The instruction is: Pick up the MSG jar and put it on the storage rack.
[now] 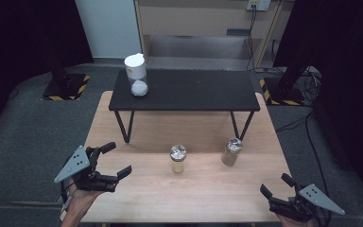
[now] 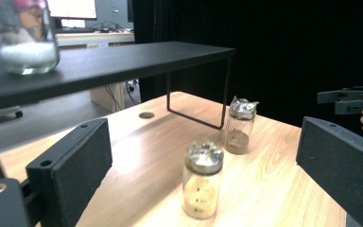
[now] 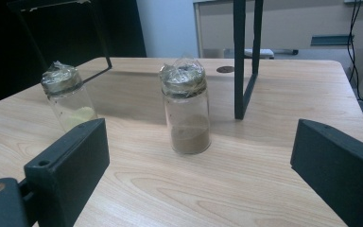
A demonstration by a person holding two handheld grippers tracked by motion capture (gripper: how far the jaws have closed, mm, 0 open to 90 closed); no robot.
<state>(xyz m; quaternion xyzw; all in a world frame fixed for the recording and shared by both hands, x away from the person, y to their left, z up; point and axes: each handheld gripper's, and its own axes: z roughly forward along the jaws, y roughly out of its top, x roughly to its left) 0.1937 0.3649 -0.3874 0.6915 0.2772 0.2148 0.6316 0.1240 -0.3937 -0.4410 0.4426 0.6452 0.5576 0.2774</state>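
While both grippers hover over the near edge of the light wooden table point(image 1: 137, 124), their fingers stand wide apart and hold nothing. The left gripper point(image 1: 117, 160) is at the near left corner, the right gripper point(image 1: 276, 185) at the near right corner. Between them, near the middle of the table, stand two small glass jars: one with yellowish powder point(image 1: 177, 159) and one with brown powder point(image 1: 231, 151), both upright, well apart from each other. Behind them, a black metal shelf point(image 1: 189, 90) carries a tall glass jar with white lid point(image 1: 136, 74).
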